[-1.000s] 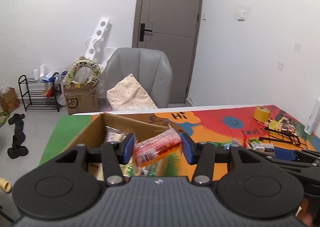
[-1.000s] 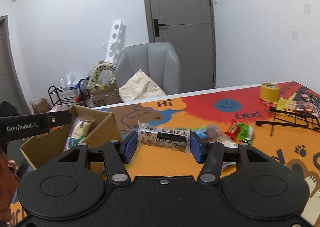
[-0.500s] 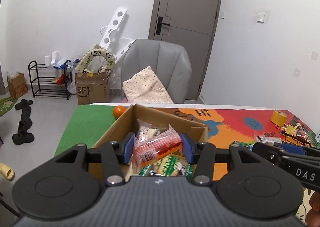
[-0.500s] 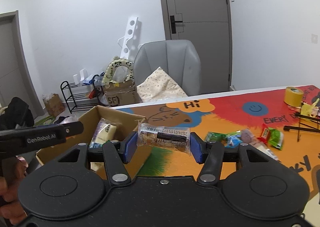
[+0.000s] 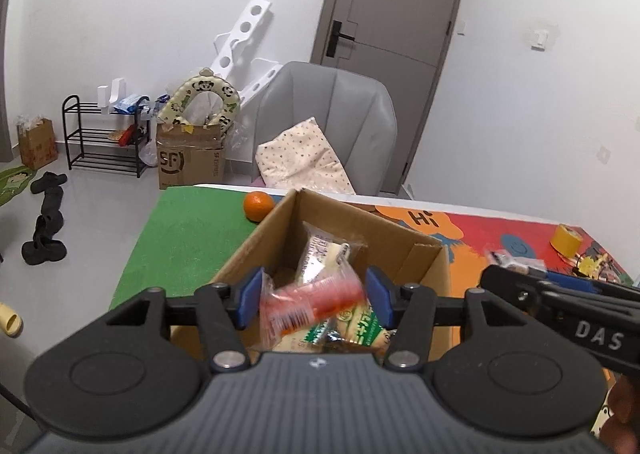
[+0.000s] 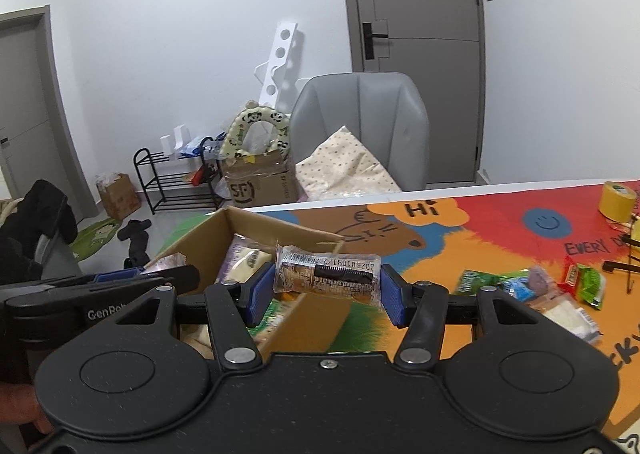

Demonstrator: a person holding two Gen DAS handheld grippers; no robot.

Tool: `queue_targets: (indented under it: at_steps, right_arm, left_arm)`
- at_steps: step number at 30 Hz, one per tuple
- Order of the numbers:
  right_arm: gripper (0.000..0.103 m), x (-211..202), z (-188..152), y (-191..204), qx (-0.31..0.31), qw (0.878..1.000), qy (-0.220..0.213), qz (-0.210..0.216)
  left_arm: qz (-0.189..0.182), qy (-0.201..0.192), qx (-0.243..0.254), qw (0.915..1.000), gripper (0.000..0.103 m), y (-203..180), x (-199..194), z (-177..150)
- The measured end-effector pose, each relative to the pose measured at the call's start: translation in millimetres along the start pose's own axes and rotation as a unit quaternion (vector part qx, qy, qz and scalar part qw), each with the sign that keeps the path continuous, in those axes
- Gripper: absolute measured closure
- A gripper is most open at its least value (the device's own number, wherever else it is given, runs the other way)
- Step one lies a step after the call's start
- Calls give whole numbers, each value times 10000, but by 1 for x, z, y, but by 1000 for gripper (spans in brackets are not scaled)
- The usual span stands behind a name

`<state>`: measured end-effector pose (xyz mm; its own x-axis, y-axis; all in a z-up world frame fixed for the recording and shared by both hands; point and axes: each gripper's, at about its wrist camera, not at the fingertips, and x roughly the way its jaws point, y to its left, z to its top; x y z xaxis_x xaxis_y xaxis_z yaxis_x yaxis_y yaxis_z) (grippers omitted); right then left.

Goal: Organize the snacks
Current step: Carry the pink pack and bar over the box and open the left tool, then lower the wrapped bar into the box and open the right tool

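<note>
An open cardboard box (image 5: 404, 254) stands on the table's left part and holds several wrapped snacks (image 5: 328, 250). My left gripper (image 5: 314, 296) is over the box; its jaws have widened and a red-orange snack packet (image 5: 312, 304) sits blurred and tilted between them, apparently dropping. My right gripper (image 6: 326, 288) is shut on a clear-wrapped brown snack bar (image 6: 326, 276), held above the box's right wall (image 6: 316, 310). Loose snacks (image 6: 576, 280) lie on the mat at right.
An orange (image 5: 258, 206) lies on the green mat behind the box. A yellow tape roll (image 6: 618, 200) and a black wire rack (image 6: 624, 266) are at far right. A grey chair (image 6: 360, 130) stands behind the table.
Both grippers moved left toward the box. The left jaws opened wider and the red-orange packet slipped lower and tilted. The right gripper kept its grip on the bar.
</note>
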<state>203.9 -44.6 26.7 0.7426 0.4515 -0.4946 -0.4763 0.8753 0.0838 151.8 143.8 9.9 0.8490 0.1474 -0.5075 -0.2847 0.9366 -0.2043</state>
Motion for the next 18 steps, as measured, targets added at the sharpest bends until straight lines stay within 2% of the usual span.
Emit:
queue_targets:
  at_steps: [10, 18]
  right_arm:
    - [50, 8, 7, 25, -58, 9995, 51, 302]
    - [50, 18, 13, 54, -133, 9976, 137, 672]
  left_arm:
    - [145, -114, -229, 9996, 37, 25, -18, 3]
    - [476, -218, -426, 9977, 27, 55, -38, 3]
